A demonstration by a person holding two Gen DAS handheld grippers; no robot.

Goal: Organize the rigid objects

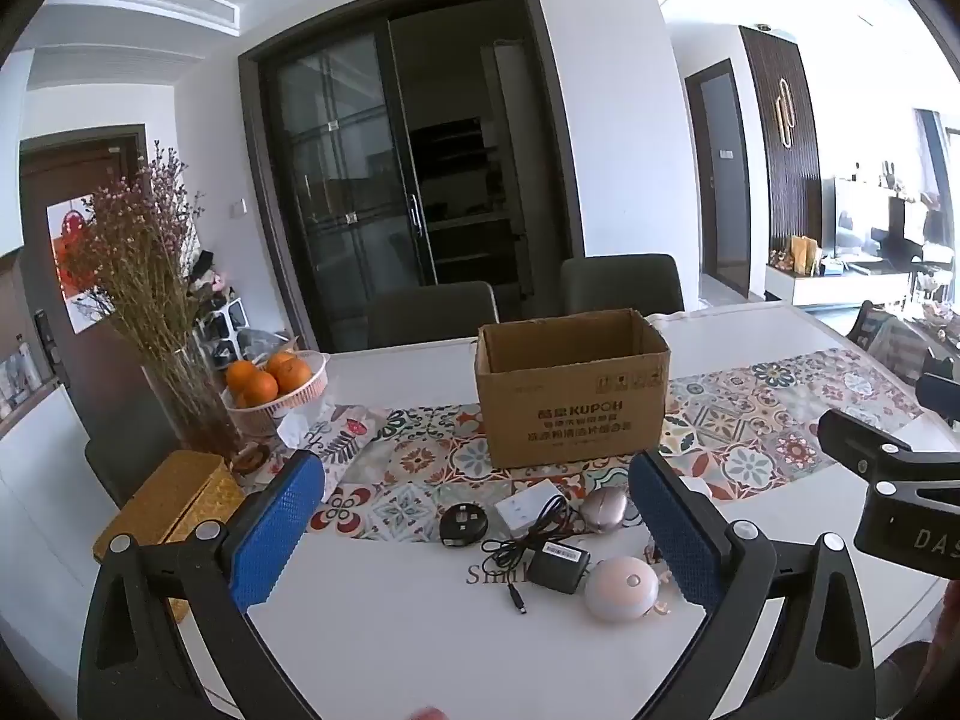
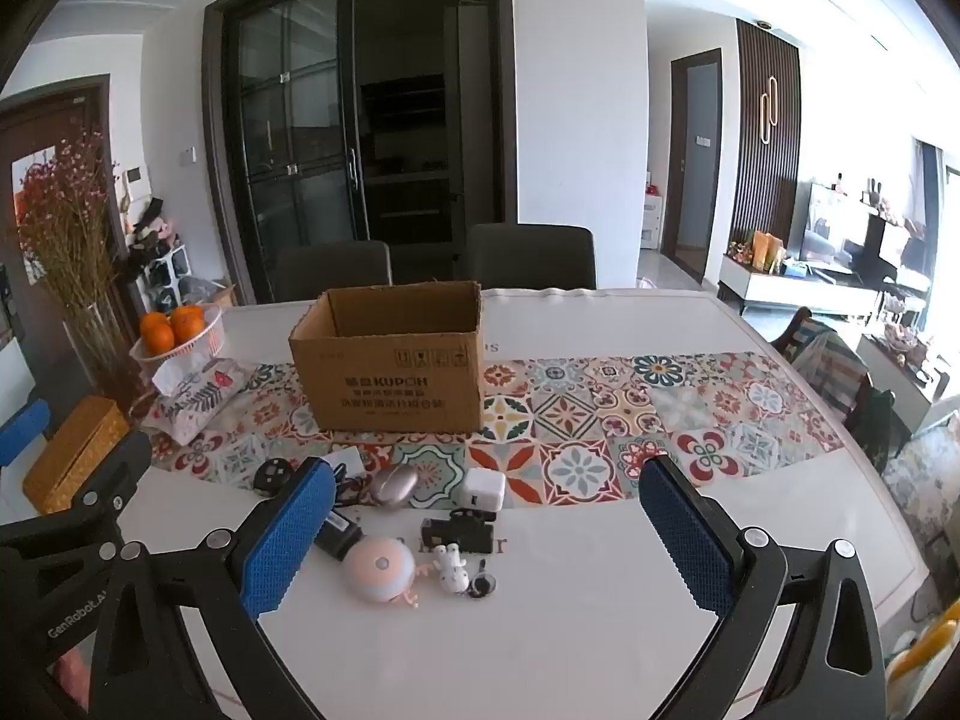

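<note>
While both jaws stand spread wide and grip nothing, the left gripper (image 1: 480, 534) and right gripper (image 2: 486, 534) hang above the white table (image 2: 540, 630). Just beyond them lie small gadgets: a round pink light (image 2: 378, 569), black adapter (image 1: 557, 564), white charger (image 2: 482, 490) and rosy earbud case (image 2: 393, 485). Farther back, on the patterned runner (image 2: 600, 420), stands an open cardboard box (image 2: 396, 372), with oranges (image 2: 171, 324) off left.

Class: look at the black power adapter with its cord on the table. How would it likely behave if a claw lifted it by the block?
The adapter block looks rigid and boxy, so it should grip firmly. Its thin cord lies in loose loops, so it would probably dangle and drag. The trailing cord might snag the white charger beside it.
</note>
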